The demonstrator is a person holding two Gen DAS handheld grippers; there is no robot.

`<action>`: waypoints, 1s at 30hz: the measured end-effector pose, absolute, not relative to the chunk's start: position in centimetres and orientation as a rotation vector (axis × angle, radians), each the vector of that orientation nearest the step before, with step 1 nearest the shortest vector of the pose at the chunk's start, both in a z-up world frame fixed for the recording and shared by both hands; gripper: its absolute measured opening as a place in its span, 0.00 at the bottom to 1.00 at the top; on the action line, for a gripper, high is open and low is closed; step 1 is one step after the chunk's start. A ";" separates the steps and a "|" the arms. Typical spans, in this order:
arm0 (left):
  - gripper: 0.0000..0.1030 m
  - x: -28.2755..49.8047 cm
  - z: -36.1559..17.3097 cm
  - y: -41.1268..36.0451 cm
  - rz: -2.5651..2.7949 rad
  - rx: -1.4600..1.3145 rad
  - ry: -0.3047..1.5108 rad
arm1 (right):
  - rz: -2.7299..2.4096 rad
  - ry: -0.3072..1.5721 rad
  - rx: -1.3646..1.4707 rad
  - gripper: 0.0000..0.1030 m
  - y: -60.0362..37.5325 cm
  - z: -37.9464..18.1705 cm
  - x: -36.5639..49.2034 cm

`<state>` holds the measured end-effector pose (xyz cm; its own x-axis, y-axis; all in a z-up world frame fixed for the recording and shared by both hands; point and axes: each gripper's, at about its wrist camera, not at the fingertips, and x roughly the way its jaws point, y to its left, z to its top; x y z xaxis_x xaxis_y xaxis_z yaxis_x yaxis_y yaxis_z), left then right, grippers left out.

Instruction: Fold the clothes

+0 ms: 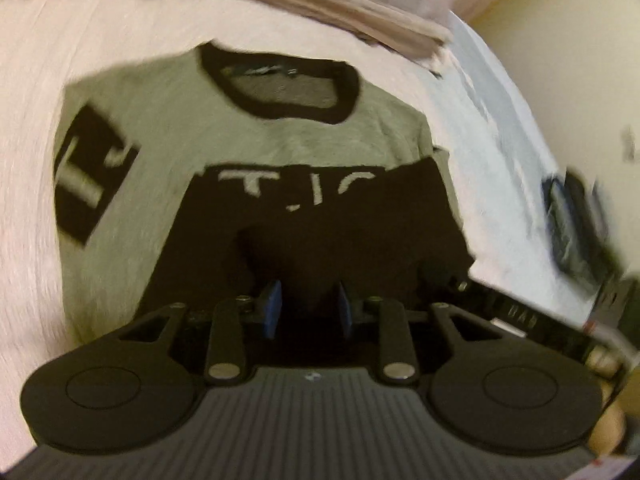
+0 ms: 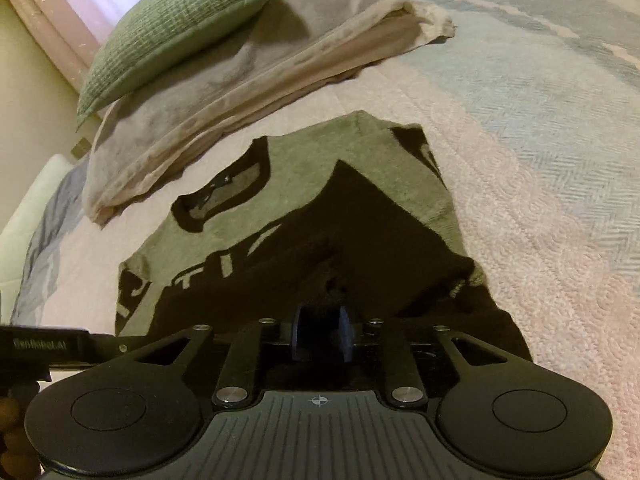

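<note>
Bed [image 2: 560, 208] with a pale pink quilted cover fills both views, a blue-grey herringbone blanket [image 2: 540, 72] spread over its far part. Near the head lies a stack of folded grey and beige blankets [image 2: 248, 68], topped by a green waffle-weave pillow [image 2: 168, 28].

Grey knit sweater [image 1: 192, 128] with a black collar, black printed panels and white lettering lies flat on the cover in front of that stack, collar toward it; its dark lower part is doubled up over the chest, reaching the letters.

Left gripper [image 1: 307, 308] hovers low over the dark hem area, its 2 blue-padded fingers [image 1: 273, 304] apart with black cloth between them; whether they pinch it cannot be told. Right gripper [image 2: 320, 338] sits at the sweater's near edge, its fingers [image 2: 347, 336] slightly apart, black fabric bunched just ahead of them; contact is unclear in shadow.

No containers are involved.
</note>
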<state>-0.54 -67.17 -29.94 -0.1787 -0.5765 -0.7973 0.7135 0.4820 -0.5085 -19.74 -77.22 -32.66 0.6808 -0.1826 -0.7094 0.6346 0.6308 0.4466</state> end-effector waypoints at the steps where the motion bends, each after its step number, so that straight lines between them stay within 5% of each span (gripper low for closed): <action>1: 0.28 -0.2 -30.0 -66.8 -1.136 0.110 1.339 | -0.503 0.669 0.757 0.21 -77.2 -32.6 -19.7; 6: 0.34 -0.8 -30.8 -67.2 -1.141 0.096 1.382 | -0.439 0.653 0.771 0.22 -76.8 -32.7 -19.5; 8: 0.24 -1.1 -31.3 -67.9 -1.154 0.116 1.383 | -0.440 0.651 0.800 0.21 -76.9 -32.7 -19.5; 9: 0.09 -1.1 -31.4 -67.9 -1.147 0.130 1.369 | -0.439 0.647 0.818 0.16 -77.0 -32.7 -19.6; 11: 0.06 -0.7 -30.8 -67.4 -1.167 0.134 1.324 | -0.418 0.630 0.851 0.09 -76.9 -32.1 -19.6; 16: 0.06 1.5 -26.8 -64.8 -1.205 0.127 1.114 | -0.287 0.496 0.864 0.08 -75.8 -30.4 -18.3; 20: 0.07 3.9 -29.8 -64.4 -1.157 0.134 1.182 | -0.294 0.557 0.825 0.09 -74.9 -32.2 -15.8; 23: 0.19 4.5 -32.3 -64.1 -1.116 0.157 1.242 | -0.336 0.656 0.818 0.09 -75.0 -33.9 -15.2; 30: 0.20 4.8 -28.6 -60.5 -1.046 0.158 1.149 | -0.402 0.621 0.774 0.13 -75.4 -31.3 -17.6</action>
